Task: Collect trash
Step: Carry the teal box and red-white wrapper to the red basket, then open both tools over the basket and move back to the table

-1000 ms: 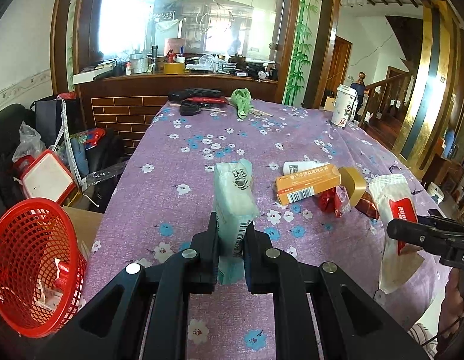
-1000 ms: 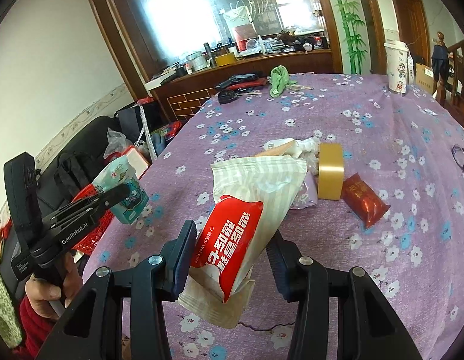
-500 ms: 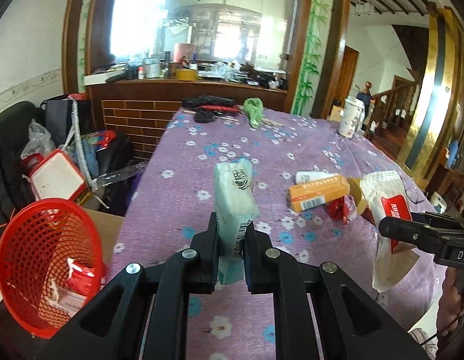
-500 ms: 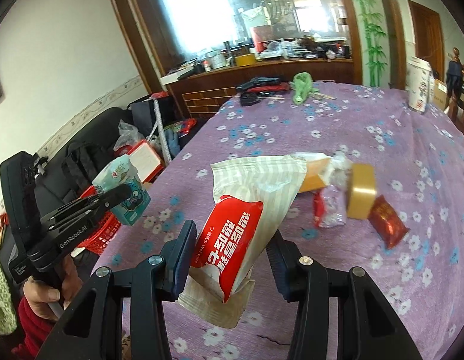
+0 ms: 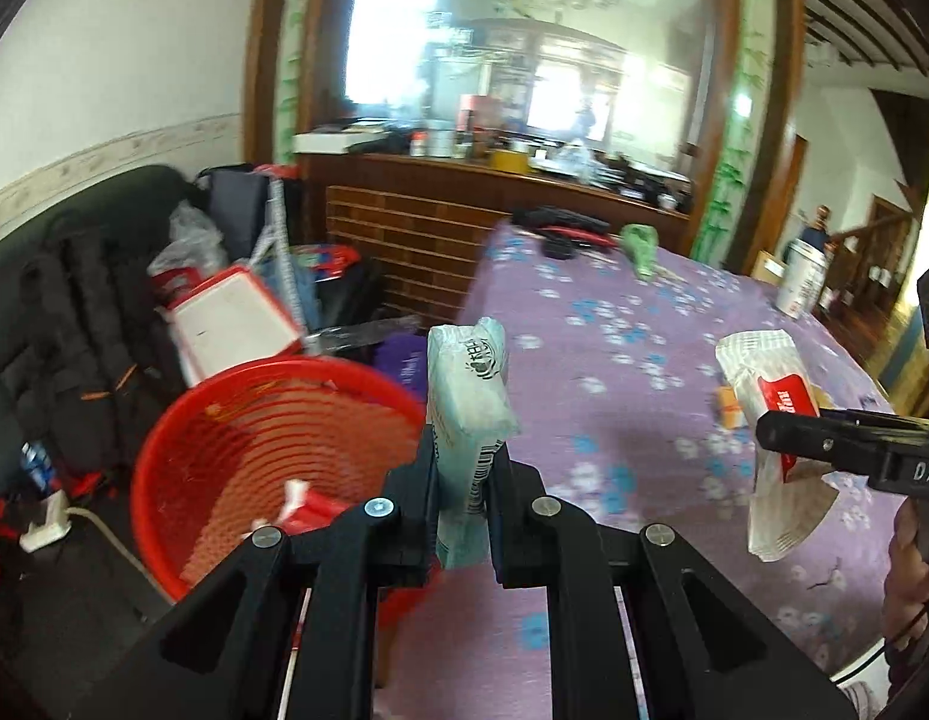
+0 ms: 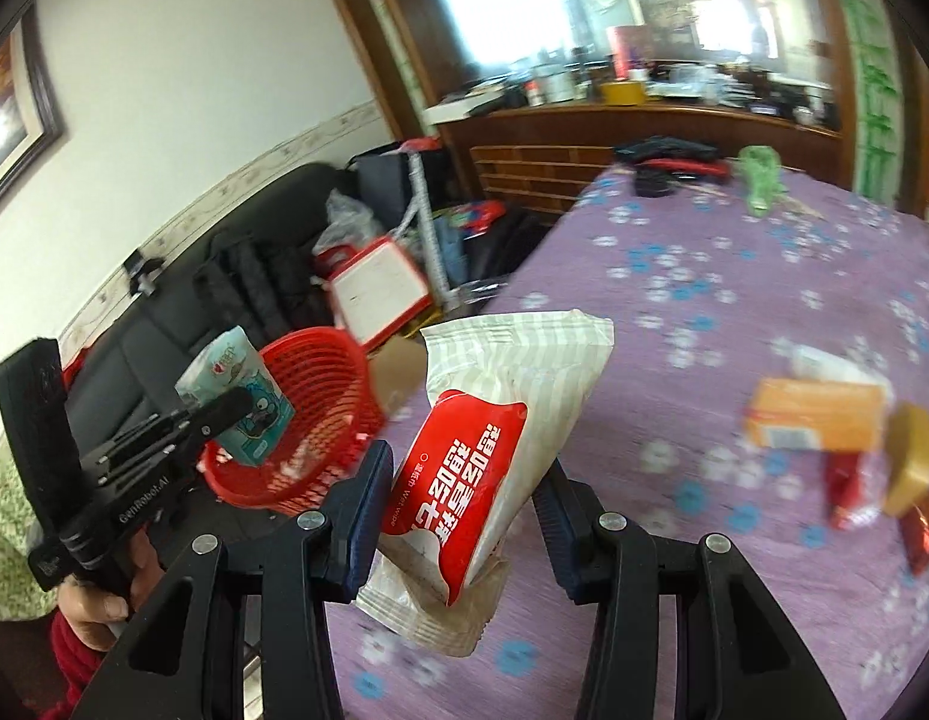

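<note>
Left gripper (image 5: 461, 516) clamped on pale green tissue pack (image 5: 467, 402), pack standing upright between the jaws. Right gripper (image 6: 464, 516) clamped on red-and-white wet-wipe packet (image 6: 482, 450). Red basket (image 5: 236, 420) sits off the table edge, just left of and below the left gripper. To do it well: get the pack fully over the basket mouth before letting go, then bring the right one across. More trash, orange box (image 6: 815, 414) and red wrappers, lies right of the right gripper; blurred, count unsure.
</note>
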`<state>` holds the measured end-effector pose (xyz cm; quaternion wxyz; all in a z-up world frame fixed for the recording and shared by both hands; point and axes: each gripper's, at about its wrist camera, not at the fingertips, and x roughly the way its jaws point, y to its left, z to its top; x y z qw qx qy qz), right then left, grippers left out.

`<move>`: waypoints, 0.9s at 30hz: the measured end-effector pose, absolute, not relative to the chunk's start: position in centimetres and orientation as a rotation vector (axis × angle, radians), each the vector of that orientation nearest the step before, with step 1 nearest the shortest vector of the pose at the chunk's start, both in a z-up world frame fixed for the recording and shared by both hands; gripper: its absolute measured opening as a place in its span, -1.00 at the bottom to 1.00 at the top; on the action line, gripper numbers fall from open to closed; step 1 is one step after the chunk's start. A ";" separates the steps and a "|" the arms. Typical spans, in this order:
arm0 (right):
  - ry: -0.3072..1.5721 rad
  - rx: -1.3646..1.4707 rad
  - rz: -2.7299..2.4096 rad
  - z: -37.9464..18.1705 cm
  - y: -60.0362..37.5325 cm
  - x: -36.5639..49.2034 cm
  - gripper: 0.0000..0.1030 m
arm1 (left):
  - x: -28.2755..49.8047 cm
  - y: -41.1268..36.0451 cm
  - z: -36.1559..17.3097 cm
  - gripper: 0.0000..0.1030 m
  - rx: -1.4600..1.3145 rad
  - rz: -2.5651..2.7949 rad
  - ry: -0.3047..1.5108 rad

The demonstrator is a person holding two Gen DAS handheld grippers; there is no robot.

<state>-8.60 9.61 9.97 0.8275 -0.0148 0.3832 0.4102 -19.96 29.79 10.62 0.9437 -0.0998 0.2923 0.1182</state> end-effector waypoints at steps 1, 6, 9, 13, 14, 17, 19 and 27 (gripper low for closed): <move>0.806 -0.045 0.881 10.1 10.7 -8.7 -0.03 | -20.4 30.8 10.5 -0.75 -0.213 0.261 0.596; 0.791 -0.071 0.944 10.7 15.3 -9.1 -0.02 | -21.7 34.6 9.6 -0.75 -0.256 0.330 0.607; 0.795 -0.073 0.984 10.8 18.5 -8.9 -0.02 | -22.0 36.1 9.1 -0.75 -0.270 0.356 0.618; 0.806 -0.076 1.019 10.4 22.0 -8.7 -0.02 | -22.3 37.2 8.8 -0.75 -0.280 0.375 0.620; 0.813 -0.086 1.023 10.2 23.1 -8.6 -0.02 | -22.4 37.3 8.8 -0.75 -0.282 0.378 0.620; 0.831 -0.083 1.034 9.4 25.3 -8.4 0.03 | -22.6 37.9 8.7 -0.74 -0.292 0.395 0.617; 0.849 -0.095 1.035 8.9 26.4 -8.0 0.13 | -22.7 38.1 8.6 -0.66 -0.296 0.399 0.615; 0.857 -0.034 1.010 9.1 23.1 -7.4 0.18 | -22.9 37.4 9.0 0.01 -0.291 0.394 0.578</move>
